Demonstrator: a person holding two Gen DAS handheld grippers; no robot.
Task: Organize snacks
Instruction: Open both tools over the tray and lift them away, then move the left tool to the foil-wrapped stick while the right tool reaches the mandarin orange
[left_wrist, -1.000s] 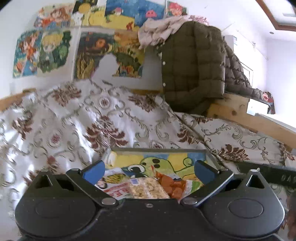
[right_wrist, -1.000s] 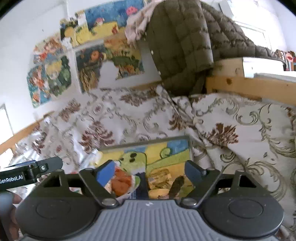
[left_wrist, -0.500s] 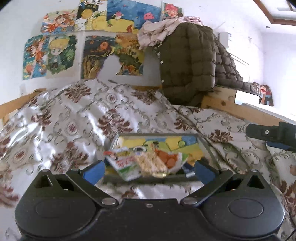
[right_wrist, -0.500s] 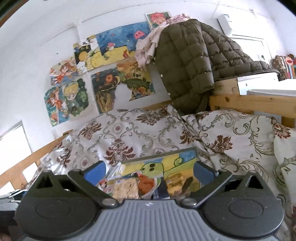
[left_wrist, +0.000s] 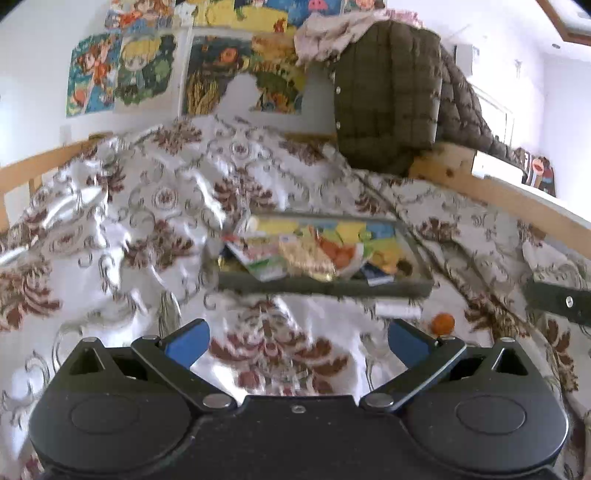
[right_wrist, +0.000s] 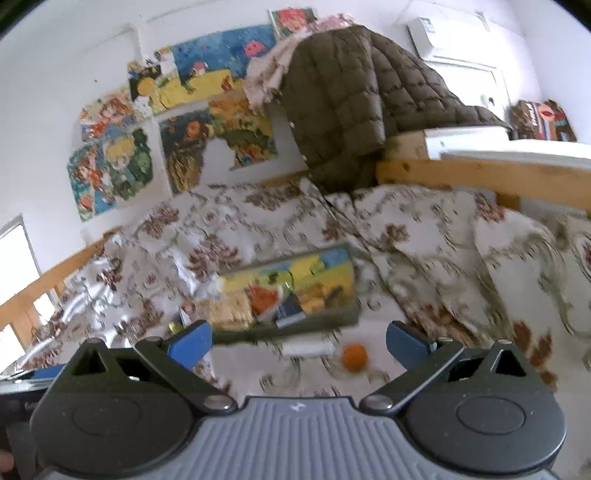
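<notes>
A shallow tray (left_wrist: 325, 286) with a colourful cartoon bottom lies on the bed, also in the right wrist view (right_wrist: 295, 326). Several snack packets (left_wrist: 295, 253) are piled in it (right_wrist: 255, 306). In front of the tray a small white packet (left_wrist: 397, 309) (right_wrist: 308, 347) and an orange ball-shaped snack (left_wrist: 443, 323) (right_wrist: 354, 356) lie on the bedspread. My left gripper (left_wrist: 297, 343) is open and empty, held back from the tray. My right gripper (right_wrist: 299, 343) is open and empty, with the orange snack and the white packet between its fingers in view.
A floral bedspread (left_wrist: 147, 221) covers the bed, rumpled at the left. A wooden bed frame (right_wrist: 461, 173) with a brown quilted jacket (right_wrist: 351, 103) stands behind. Posters (left_wrist: 147, 74) hang on the wall. The right gripper's body (left_wrist: 561, 299) shows at the right edge.
Both grippers have drawn back from the tray, which now looks smaller and farther. The white packet and the orange snack in front of the tray have come into view.
</notes>
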